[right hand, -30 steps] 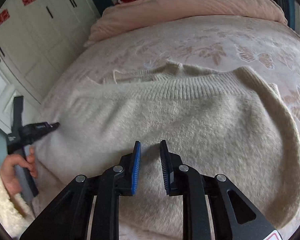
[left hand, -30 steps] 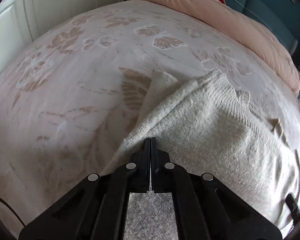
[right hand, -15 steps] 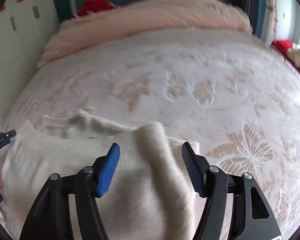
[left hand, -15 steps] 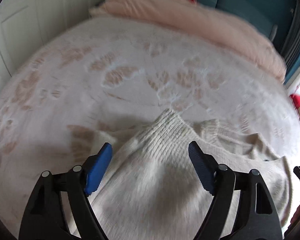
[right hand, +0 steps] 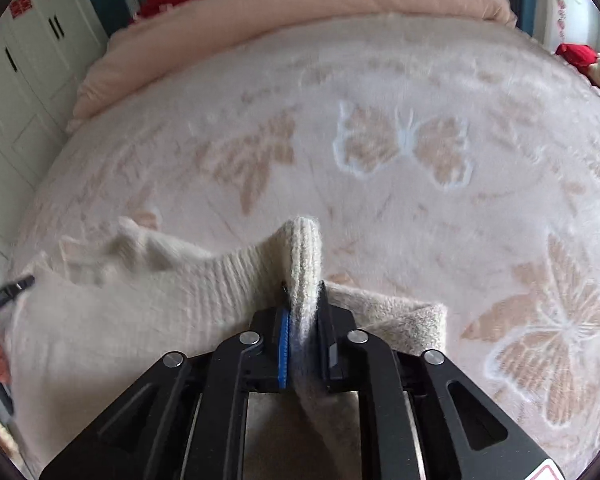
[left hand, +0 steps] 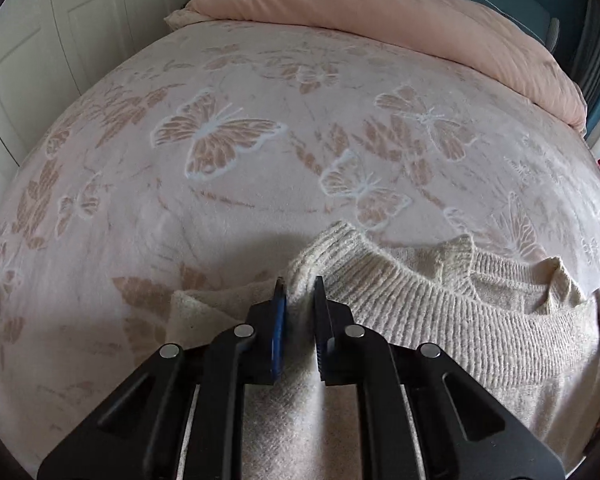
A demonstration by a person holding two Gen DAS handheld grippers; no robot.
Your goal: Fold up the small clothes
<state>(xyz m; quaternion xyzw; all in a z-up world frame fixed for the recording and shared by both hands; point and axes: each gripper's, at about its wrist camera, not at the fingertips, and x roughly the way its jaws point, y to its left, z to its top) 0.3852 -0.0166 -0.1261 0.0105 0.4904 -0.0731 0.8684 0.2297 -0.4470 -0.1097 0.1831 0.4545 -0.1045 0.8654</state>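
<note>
A cream knit sweater (left hand: 440, 312) lies on the bed with its ribbed hem edge facing away from me. My left gripper (left hand: 299, 286) is shut on the left corner of the ribbed hem, which bunches up between the blue pads. My right gripper (right hand: 303, 292) is shut on the right corner of the ribbed hem (right hand: 306, 256), which stands up in a fold between its jaws. The sweater (right hand: 140, 312) stretches leftward from there. The left gripper also shows at the left edge of the right wrist view (right hand: 8, 290), held by a hand.
The bed is covered by a pink blanket with butterfly prints (left hand: 220, 140). A folded peach duvet (left hand: 380, 8) lies along the far end. White wardrobe doors (right hand: 16, 64) stand at the left. Red items (right hand: 576, 54) lie at the right edge.
Both grippers were open half a second ago above the sweater's hem. Both have now come down and closed on the hem's two corners. The right view is still slightly blurred.
</note>
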